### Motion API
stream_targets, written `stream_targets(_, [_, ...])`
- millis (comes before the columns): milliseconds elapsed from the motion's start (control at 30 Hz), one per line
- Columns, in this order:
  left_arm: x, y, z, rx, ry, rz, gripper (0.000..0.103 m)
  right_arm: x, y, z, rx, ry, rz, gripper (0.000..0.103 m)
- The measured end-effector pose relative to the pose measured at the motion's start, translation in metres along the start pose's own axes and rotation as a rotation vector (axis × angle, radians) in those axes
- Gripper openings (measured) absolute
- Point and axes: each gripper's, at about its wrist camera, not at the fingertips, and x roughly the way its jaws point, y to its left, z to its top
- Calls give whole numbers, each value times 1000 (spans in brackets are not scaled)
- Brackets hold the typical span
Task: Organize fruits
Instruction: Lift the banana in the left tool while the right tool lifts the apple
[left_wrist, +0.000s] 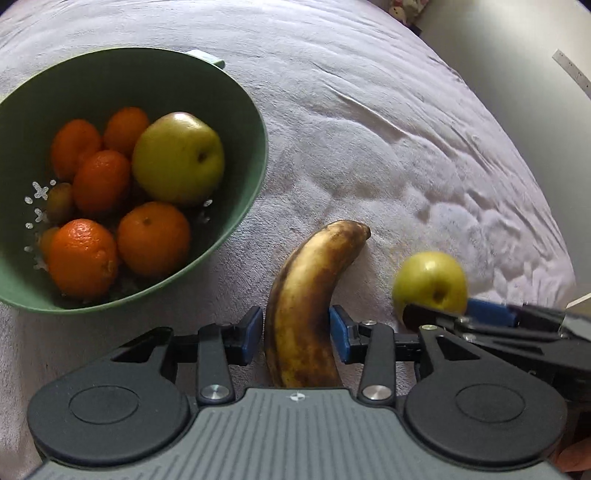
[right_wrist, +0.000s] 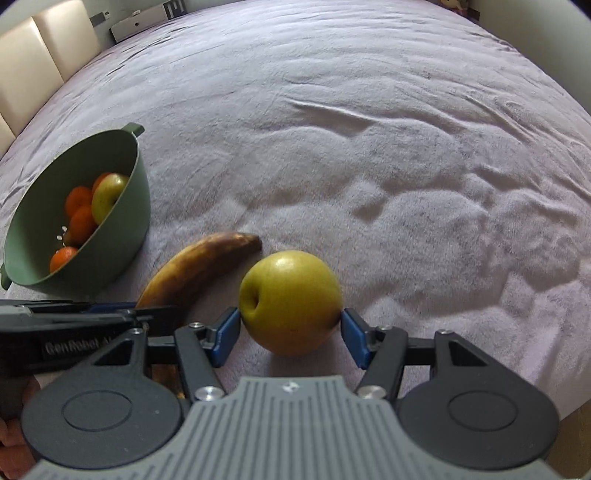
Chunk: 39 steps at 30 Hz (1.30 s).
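Wrinkled lilac bedspread (right_wrist: 369, 129), cream headboard (right_wrist: 44, 55)

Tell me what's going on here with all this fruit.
A person with a gripper in each hand is sorting fruit on a cloth-covered surface. The left gripper straddles a banana, jaws slightly apart from it. The right gripper is closed on an apple. A green colander already holds oranges and another apple.

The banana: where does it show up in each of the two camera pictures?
Left wrist view: the banana lies bottom centre, between the left gripper's blue pads.
Right wrist view: the banana lies left of centre, beside the loose apple.
Shared landmark: the green colander of fruit, left of the banana in both.
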Motion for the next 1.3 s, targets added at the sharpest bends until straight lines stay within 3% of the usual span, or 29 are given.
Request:
stream_targets(233, [2, -6, -2, 34, -8, 24, 48, -3, -8, -4, 83, 24, 51, 61])
stream_targets(300, [1, -9, -3, 53, -14, 39, 48, -4, -11, -5, 120, 27, 74, 69])
stream_targets(733, [2, -12, -1, 87, -35, 58, 48, 15, -45, -11, 551, 91, 268, 71])
stream_targets(1033, [5, -15, 0, 136, -33, 75, 51, 34, -37, -7, 607, 129, 333, 70])
stream_targets(1300, [11, -13, 2, 130, -8, 71, 56, 39, -33, -3, 596, 132, 312, 61])
